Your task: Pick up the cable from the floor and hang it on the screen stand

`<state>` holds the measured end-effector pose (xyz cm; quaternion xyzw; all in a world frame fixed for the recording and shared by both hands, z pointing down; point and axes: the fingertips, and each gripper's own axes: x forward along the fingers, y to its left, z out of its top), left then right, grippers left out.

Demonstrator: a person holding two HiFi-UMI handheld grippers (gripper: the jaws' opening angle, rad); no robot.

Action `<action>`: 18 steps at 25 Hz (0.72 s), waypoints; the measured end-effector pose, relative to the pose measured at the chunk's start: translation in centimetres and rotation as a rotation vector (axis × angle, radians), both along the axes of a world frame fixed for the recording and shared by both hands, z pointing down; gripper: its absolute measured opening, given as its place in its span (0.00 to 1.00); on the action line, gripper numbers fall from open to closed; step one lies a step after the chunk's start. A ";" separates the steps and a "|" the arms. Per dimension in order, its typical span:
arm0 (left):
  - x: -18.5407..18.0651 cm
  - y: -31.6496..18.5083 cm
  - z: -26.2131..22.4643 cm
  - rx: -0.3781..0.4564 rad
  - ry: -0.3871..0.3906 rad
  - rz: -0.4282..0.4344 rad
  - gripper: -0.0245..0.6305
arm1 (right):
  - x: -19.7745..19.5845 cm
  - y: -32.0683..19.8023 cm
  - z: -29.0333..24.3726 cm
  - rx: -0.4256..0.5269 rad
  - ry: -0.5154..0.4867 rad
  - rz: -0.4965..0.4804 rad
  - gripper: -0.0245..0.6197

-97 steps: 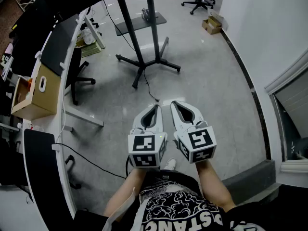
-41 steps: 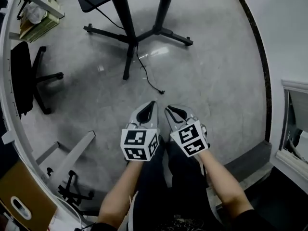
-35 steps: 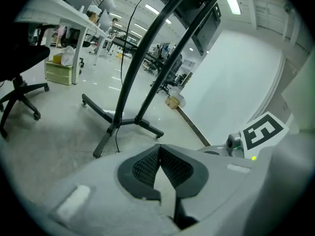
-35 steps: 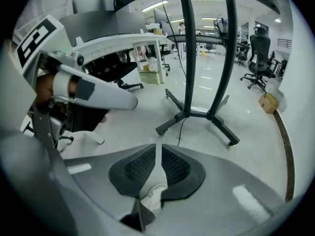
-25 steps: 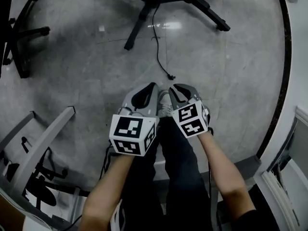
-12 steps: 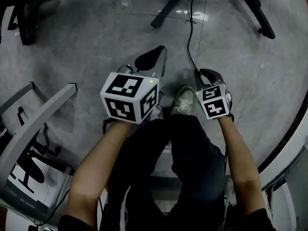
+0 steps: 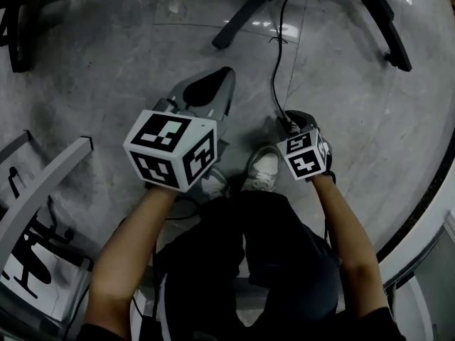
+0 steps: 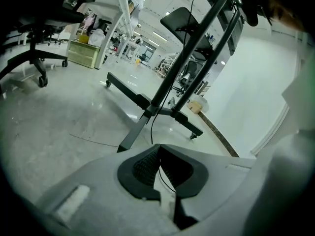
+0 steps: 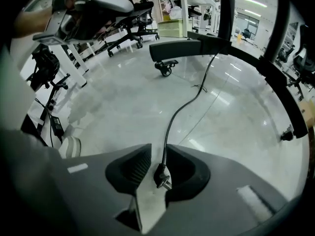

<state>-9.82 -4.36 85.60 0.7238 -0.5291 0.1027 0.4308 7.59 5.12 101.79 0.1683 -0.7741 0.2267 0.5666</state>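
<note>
Right hand-held gripper (image 9: 157,154): pointing steeply down at the floor, jaws apart. The black moulded plug (image 9: 161,176) at the end of the thin black power cable (image 9: 182,107) lies right in the gap between the ribbed pads. As far as I can see the pads are not pressing on it yet, so it is released and not gripping. From above, the right hand-held gripper (image 7: 293,119) sits right over the cable's loose end.

Left hand-held gripper (image 8: 158,149): clenched, pad tips meeting, nothing between them. It hangs higher and to the left (image 7: 224,77), aimed roughly toward the stand, and is doing no work.

The cable (image 7: 274,77) is down on the polished grey stone floor (image 7: 128,62). It runs from the plug away to the black metal legs of the screen stand (image 7: 242,23), where it rises along the uprights (image 8: 197,48). A white sneaker (image 7: 264,168) is planted just beside the right hand-held gripper.

Changed: a second ago both tools were held up near waist level and the plug lay on the floor ahead of them, well apart. Both have dropped since, the person has bent down, and the right one has come down around the plug. The left was shut then and is shut now.

My read: the reach is done and the grasp is next. Close on the plug body or the cord just behind it, then lift and carry it to the stand. The pick is not done and the hang is not started. Risk: the plug skids on the slick floor as the jaws close.
</note>
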 end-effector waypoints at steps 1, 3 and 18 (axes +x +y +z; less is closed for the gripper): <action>-0.1 0.0 0.5 -0.001 -0.001 0.002 0.04 | 0.1 0.1 0.7 -0.006 0.007 -0.009 0.18; -0.3 -0.1 1.2 -0.002 -0.008 0.006 0.04 | 0.3 0.2 1.9 -0.020 0.017 -0.019 0.19; -3.6 -0.3 0.1 0.024 -0.043 0.046 0.04 | 1.0 -1.5 3.0 -0.007 0.092 -0.070 0.07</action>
